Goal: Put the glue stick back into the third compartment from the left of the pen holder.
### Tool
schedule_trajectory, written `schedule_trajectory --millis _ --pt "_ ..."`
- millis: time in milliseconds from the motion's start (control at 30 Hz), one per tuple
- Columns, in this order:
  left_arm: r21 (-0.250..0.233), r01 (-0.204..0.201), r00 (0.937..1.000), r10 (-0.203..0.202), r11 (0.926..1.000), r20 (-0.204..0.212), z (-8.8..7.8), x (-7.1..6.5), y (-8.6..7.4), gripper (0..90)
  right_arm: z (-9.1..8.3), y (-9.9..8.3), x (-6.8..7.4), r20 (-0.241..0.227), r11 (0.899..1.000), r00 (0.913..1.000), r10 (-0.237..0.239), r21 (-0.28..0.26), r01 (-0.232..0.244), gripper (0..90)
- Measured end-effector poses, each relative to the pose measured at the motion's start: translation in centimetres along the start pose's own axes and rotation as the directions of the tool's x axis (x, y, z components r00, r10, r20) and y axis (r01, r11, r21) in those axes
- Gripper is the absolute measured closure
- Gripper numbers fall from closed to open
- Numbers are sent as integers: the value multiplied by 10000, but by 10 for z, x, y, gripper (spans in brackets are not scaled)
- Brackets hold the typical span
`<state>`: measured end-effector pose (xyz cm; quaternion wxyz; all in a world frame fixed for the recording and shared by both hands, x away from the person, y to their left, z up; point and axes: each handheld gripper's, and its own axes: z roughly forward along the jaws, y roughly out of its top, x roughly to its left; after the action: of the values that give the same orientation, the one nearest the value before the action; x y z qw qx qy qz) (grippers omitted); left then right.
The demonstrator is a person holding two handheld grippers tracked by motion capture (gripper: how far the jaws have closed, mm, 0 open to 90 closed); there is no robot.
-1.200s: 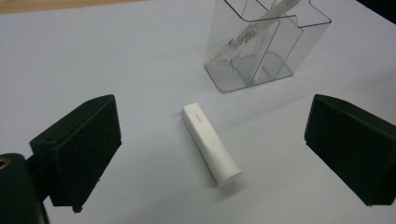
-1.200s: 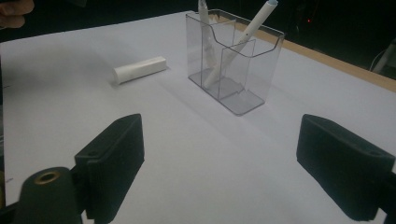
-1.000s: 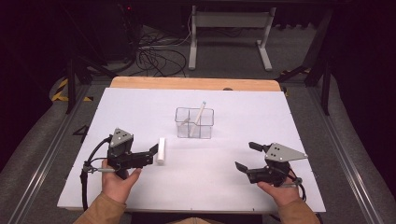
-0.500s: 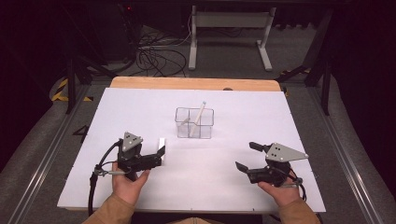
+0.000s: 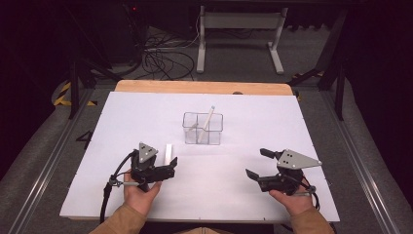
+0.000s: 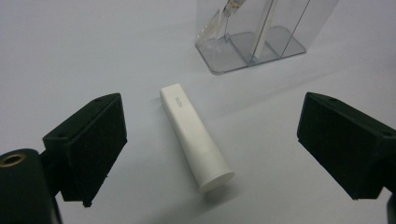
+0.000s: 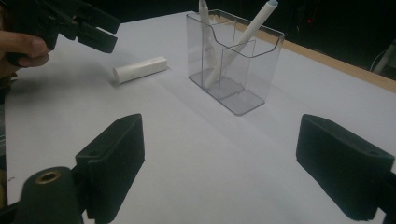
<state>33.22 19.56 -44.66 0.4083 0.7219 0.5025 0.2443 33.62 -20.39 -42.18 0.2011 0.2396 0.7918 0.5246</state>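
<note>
1. Lower left of the high view: the left gripper hangs low, jaws spread wide, nothing held.
2. The white tube lies flat just beyond them, untouched.
3. Centre: the clear holder, with pens inside.
4. Lower right: the right gripper, jaws wide and empty.

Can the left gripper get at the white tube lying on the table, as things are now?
Probably yes. The left gripper has its jaws wide apart, and the white tube lies flat on the white table between and just ahead of them. Nothing stands in between; the clear holder is farther off.
</note>
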Motion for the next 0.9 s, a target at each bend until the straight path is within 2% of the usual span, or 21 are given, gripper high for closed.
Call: schedule_trajectory --millis 500,900 --pt "751 -104 9999 103 9971 19 9 -1 -12 91 0 0 0 -12 10000 10000 -19 41 19 161" --pt "1340 -377 9989 411 9903 -231 15 -6 -17 110 1 -1 1 -17 10000 10000 -44 88 44 163"
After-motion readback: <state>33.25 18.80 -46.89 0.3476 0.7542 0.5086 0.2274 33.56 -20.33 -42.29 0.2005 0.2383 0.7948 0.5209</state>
